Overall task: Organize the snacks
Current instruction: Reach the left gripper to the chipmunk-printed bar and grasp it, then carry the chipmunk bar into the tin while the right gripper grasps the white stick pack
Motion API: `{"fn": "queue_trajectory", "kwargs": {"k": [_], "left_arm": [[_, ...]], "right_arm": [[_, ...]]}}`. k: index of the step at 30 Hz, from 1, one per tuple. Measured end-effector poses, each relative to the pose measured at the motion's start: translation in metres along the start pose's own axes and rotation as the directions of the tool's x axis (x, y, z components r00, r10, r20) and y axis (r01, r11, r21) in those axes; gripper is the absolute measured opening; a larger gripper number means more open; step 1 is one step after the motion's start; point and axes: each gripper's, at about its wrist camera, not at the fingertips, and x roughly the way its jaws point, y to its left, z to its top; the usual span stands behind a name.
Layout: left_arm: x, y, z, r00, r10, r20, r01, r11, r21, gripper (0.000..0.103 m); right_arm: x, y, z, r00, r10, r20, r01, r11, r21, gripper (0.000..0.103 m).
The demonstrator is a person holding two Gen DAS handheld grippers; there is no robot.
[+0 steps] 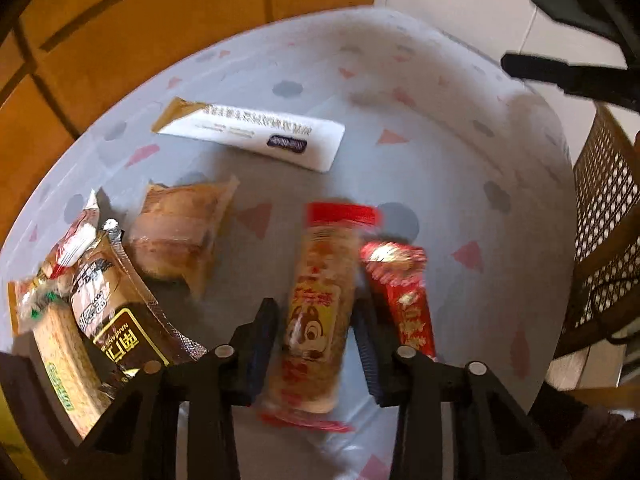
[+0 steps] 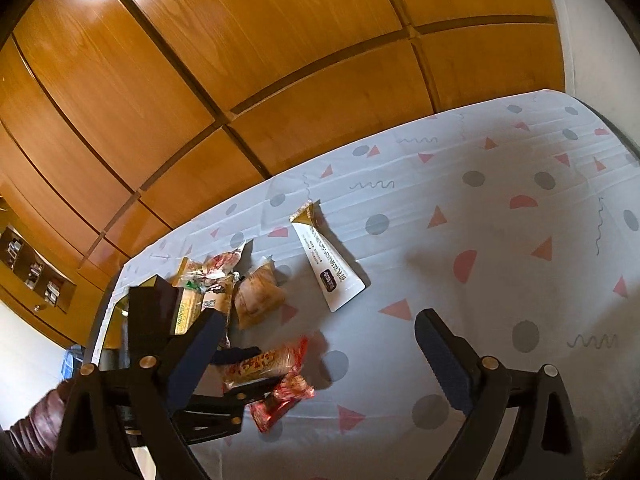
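My left gripper (image 1: 316, 320) is shut on a long clear-wrapped snack with red ends and a squirrel label (image 1: 320, 300); the same snack shows in the right wrist view (image 2: 264, 364) between the left gripper's fingers. A red packet (image 1: 404, 292) lies right beside it, also visible in the right wrist view (image 2: 284, 400). A white and gold sachet (image 1: 252, 132) lies farther off (image 2: 328, 268). A clear-wrapped pastry (image 1: 180, 232) and a pile of snacks (image 1: 80, 300) lie at the left. My right gripper (image 2: 316, 348) is open and empty above the table.
The table has a white cloth with pink and grey shapes (image 2: 500, 240). Wood panelling (image 2: 240, 60) stands behind it. A wicker chair (image 1: 604, 220) stands at the table's right side. A dark box (image 2: 156, 312) stands by the snack pile.
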Motion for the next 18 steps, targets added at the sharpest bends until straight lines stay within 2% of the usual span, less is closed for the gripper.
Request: {"fn": "queue_trajectory", "kwargs": {"k": [6, 9, 14, 18], "left_arm": [[-0.024, -0.001, -0.032, 0.997, 0.035, 0.069, -0.029, 0.996, -0.088, 0.029], [-0.041, 0.002, -0.059, 0.994, 0.061, 0.095, -0.044, 0.984, -0.172, 0.029], [-0.056, 0.004, -0.103, 0.988, 0.107, 0.109, -0.077, 0.966, -0.246, 0.029], [-0.057, 0.006, -0.123, 0.980, 0.143, 0.142, -0.095, 0.949, -0.300, 0.029]], "right_arm": [[0.000, 0.000, 0.000, 1.000, -0.021, 0.005, 0.021, 1.000, -0.003, 0.097], [0.002, 0.000, -0.001, 0.999, -0.034, -0.006, 0.034, 0.999, -0.007, 0.097], [0.015, 0.006, -0.005, 0.995, -0.084, -0.059, 0.081, 0.995, -0.053, 0.097], [0.029, 0.013, -0.012, 0.984, -0.133, -0.117, 0.120, 0.986, -0.115, 0.097]]}}
